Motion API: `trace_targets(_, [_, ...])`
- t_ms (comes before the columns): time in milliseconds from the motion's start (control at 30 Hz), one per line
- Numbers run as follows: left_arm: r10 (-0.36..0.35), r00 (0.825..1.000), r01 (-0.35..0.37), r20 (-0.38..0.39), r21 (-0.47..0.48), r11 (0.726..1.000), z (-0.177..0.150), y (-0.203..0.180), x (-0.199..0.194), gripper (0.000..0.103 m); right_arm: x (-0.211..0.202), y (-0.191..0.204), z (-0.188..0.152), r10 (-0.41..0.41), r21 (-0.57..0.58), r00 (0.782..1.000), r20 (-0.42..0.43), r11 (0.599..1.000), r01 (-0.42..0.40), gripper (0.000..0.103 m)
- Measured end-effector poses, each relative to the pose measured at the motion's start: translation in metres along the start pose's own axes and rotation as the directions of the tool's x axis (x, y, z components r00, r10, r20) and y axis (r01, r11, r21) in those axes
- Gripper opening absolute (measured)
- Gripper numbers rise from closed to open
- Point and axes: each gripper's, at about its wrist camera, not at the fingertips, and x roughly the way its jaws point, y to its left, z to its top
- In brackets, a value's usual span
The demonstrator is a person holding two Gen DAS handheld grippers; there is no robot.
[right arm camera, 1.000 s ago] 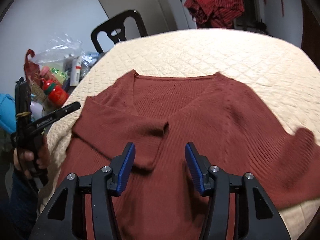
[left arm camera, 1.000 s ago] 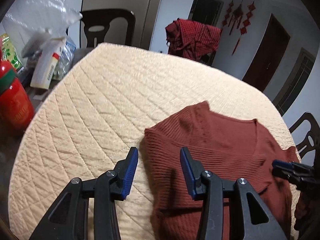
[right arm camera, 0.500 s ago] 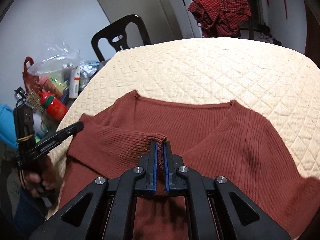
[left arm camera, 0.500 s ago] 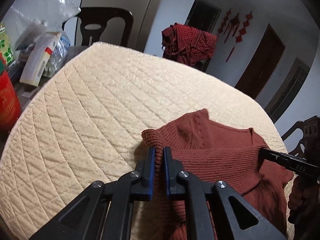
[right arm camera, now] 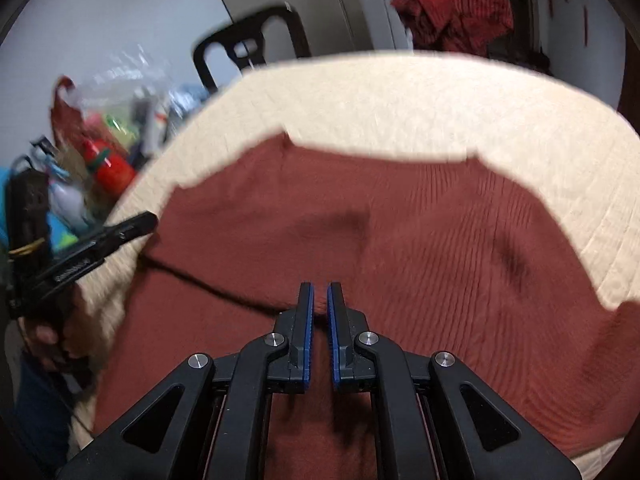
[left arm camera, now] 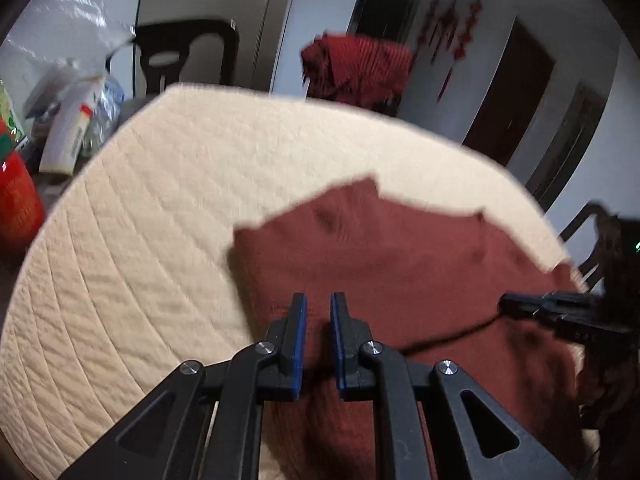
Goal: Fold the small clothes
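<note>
Both grippers have snapped from wide apart onto the rust-red sweater (right arm camera: 420, 232) lying on the cream quilted table (left arm camera: 168, 208): left gripper (left arm camera: 319, 300), now loosening slightly, and right gripper (right arm camera: 319, 292) each pinch knit.

Motion blur smears the sweater (left arm camera: 400, 264) and quilted table cover (left arm camera: 160, 240), the sweater's hem runs off the lower edge, and the shelf clutter (right arm camera: 108, 128) stays unreadable.

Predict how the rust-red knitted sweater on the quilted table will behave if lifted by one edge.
Probably floppy: the sweater lies flat, folded over itself with a soft crease. Likely light, and its ribbed knit should grip rather than slip on the quilted cover.
</note>
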Motion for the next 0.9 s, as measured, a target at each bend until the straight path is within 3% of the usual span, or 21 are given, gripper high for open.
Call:
trace_targets(233, [0.043, 0.999, -0.043, 0.014, 0.029, 0.999, -0.007, -0.006, -0.017, 0.016, -0.024, -0.006, -0.016, -0.036, 0.005, 0.999, 0.016, 0.999, 0.036, 0.006])
trace_targets(367, [0.04, 0.999, -0.041, 0.025, 0.05, 0.998, -0.02, -0.023, -0.038, 0.033, -0.048, -0.009, -0.034, -0.026, 0.021, 0.998, 0.065, 0.999, 0.025, 0.021])
trace_targets(467, [0.033, 0.999, -0.035, 0.033, 0.059, 0.998, -0.03, -0.036, -0.052, 0.044, -0.061, -0.009, -0.048, -0.037, 0.029, 0.995, 0.087, 0.999, 0.035, 0.022])
trace_targets(733, [0.038, 0.998, -0.042, 0.053, 0.067, 0.997, -0.059, -0.061, -0.072, 0.048, -0.09, -0.011, -0.086, -0.064, 0.066, 0.991, 0.117, 0.996, 0.057, 0.022])
trace_targets(767, [0.036, 0.998, -0.039, 0.047, 0.063, 0.997, -0.062, -0.063, -0.072, 0.048, -0.092, -0.012, -0.09, -0.065, 0.074, 0.991, 0.12, 0.996, 0.057, 0.025])
trace_targets(833, [0.035, 0.999, -0.037, 0.033, 0.069, 0.997, -0.067, -0.067, -0.07, 0.048, -0.096, -0.017, -0.098, -0.074, 0.093, 0.99, 0.121, 0.994, 0.063, 0.045])
trace_targets(900, [0.037, 0.999, -0.038, 0.026, 0.075, 0.996, -0.07, -0.071, -0.07, 0.048, -0.097, -0.02, -0.101, -0.078, 0.104, 0.989, 0.123, 0.992, 0.066, 0.05])
